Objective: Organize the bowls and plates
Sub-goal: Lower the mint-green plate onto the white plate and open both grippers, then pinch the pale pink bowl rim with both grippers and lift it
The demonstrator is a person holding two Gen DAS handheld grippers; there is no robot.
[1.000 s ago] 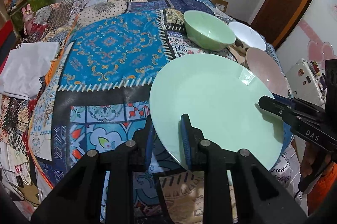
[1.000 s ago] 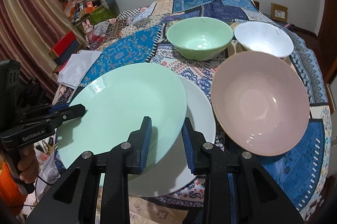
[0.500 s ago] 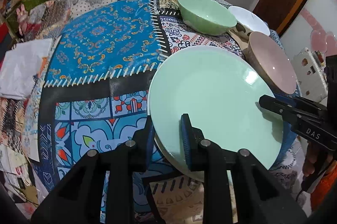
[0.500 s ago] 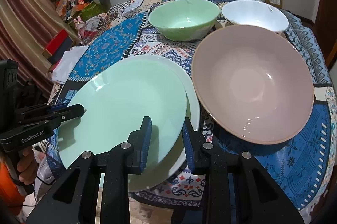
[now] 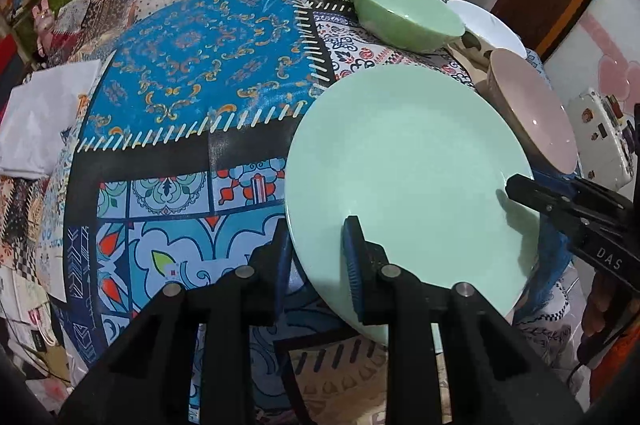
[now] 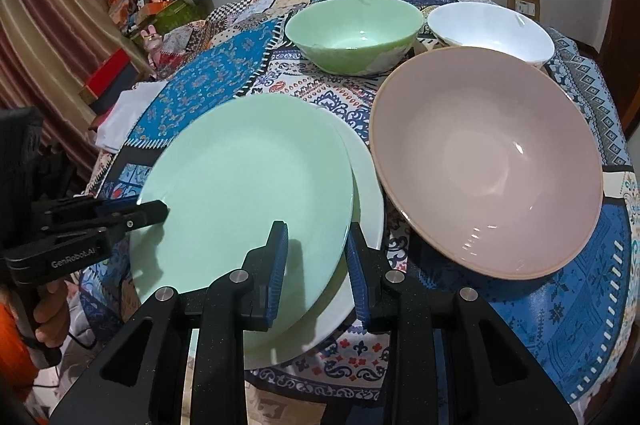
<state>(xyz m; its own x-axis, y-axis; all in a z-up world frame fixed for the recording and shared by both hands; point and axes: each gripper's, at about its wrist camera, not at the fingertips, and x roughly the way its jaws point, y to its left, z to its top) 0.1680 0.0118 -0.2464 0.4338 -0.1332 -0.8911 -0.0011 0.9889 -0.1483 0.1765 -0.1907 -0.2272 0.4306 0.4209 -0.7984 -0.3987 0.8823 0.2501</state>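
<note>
A pale green plate (image 5: 404, 165) (image 6: 248, 201) lies almost flat over a white plate (image 6: 366, 185) near the table's front edge. My left gripper (image 5: 316, 249) is shut on the green plate's left rim, and it also shows in the right wrist view (image 6: 132, 213). My right gripper (image 6: 316, 257) is shut on its right rim, and it also shows in the left wrist view (image 5: 520, 189). A large pink bowl (image 6: 488, 161) (image 5: 532, 113) sits right of the plates. A green bowl (image 6: 354, 29) (image 5: 404, 11) and a white bowl (image 6: 492, 29) (image 5: 492, 25) stand behind.
The round table wears a patchwork blue cloth (image 5: 192, 65). White folded fabric (image 5: 44, 117) and clutter lie on the floor to the left. A white appliance (image 5: 600, 141) stands beyond the table's right edge.
Both grippers have lowered the green plate over the white plate, closer to it and nearly flat. Both wrist views have moved nearer to the table and bowls.
</note>
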